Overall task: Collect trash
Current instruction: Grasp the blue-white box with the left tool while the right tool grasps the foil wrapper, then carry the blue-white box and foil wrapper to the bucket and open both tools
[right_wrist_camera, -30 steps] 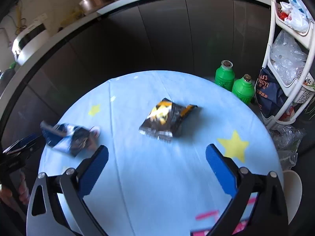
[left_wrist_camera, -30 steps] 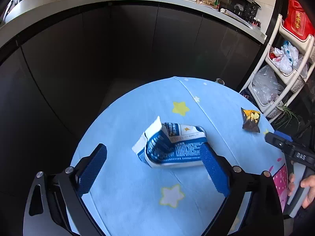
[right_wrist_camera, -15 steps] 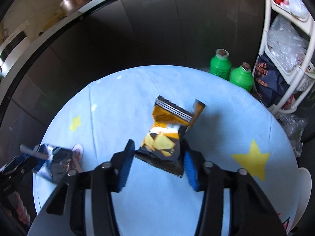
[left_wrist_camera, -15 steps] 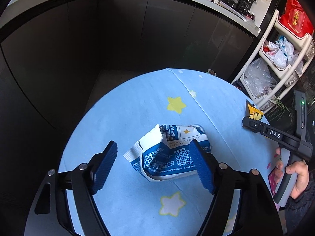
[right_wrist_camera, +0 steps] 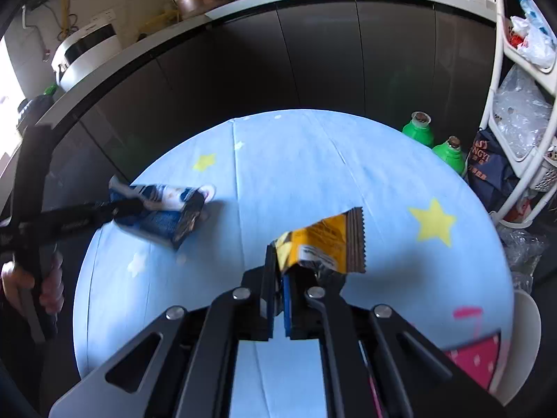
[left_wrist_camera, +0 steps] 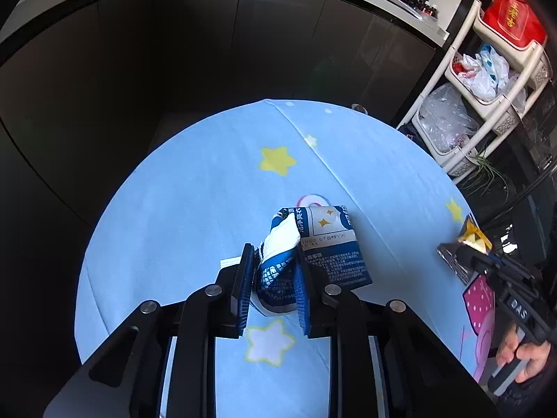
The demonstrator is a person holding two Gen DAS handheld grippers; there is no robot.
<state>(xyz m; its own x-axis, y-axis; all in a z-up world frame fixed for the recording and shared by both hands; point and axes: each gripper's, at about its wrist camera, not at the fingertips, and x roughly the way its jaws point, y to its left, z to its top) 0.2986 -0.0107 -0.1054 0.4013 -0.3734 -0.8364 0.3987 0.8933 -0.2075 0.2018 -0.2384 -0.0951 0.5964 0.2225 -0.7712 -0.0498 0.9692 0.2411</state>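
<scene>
Trash here means two empty snack bags on a round table with a light blue cloth and yellow stars.

One is a blue and white wrapper. It is crumpled, with small white print on its dark blue part and a little gold star on a pale patch. It lies near the middle of the table, toward the near side. The left tool has its two blue pads on either side of the bag's scrunched near end. The jaws are closing and the pads press the bag, which bulges up between them. The far flat part of the bag rests on the cloth.

The other is a yellow and black wrapper with a zigzag edge on its right side. The right tool is squeezed nearly all the way closed on the bag's near corner, and the bag sticks up and out to the right, off the cloth.

Two green bottles stand past the far right edge of the table, beside a white rack with plastic bags.
</scene>
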